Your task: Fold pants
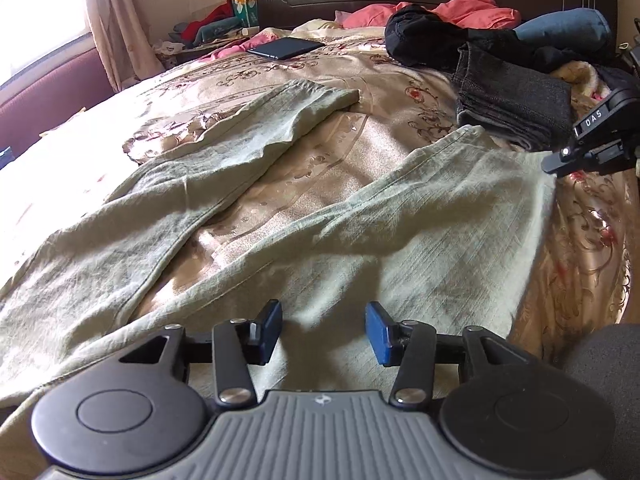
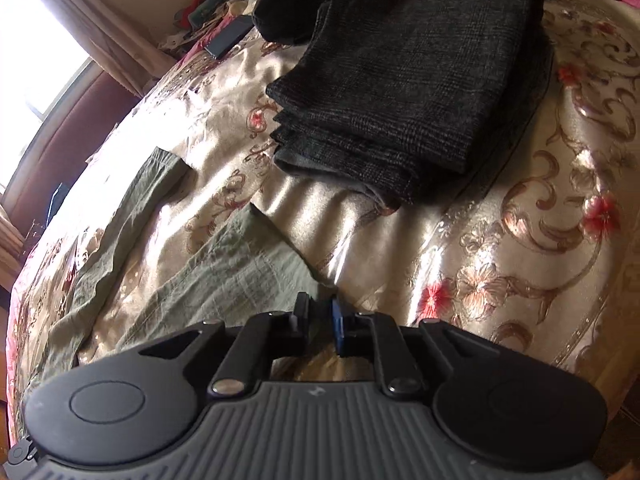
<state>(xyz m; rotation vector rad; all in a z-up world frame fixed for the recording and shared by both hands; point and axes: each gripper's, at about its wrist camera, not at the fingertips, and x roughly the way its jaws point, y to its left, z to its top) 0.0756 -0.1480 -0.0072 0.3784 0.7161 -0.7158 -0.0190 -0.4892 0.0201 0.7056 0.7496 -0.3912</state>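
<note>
Pale green pants (image 1: pixel 400 220) lie spread on the bed with the two legs fanned apart toward the far side. My left gripper (image 1: pixel 324 332) hovers open over the wide near part of the pants, and nothing sits between its blue pads (image 1: pixel 380 336). My right gripper (image 1: pixel 560 162) reaches in from the right at the hem corner of the right leg. In the right wrist view the right gripper (image 2: pixel 320 316) has its jaws close together, with the corner of the pants (image 2: pixel 240 272) pinched between them.
A folded dark grey garment (image 1: pixel 516 108) (image 2: pixel 412 80) lies just beyond the right leg's hem. Black clothes (image 1: pixel 424 36), pink clothes (image 1: pixel 472 12) and a blue pillow (image 1: pixel 560 32) sit by the headboard. A dark tablet (image 1: pixel 286 48) rests on the floral bedspread (image 1: pixel 320 152).
</note>
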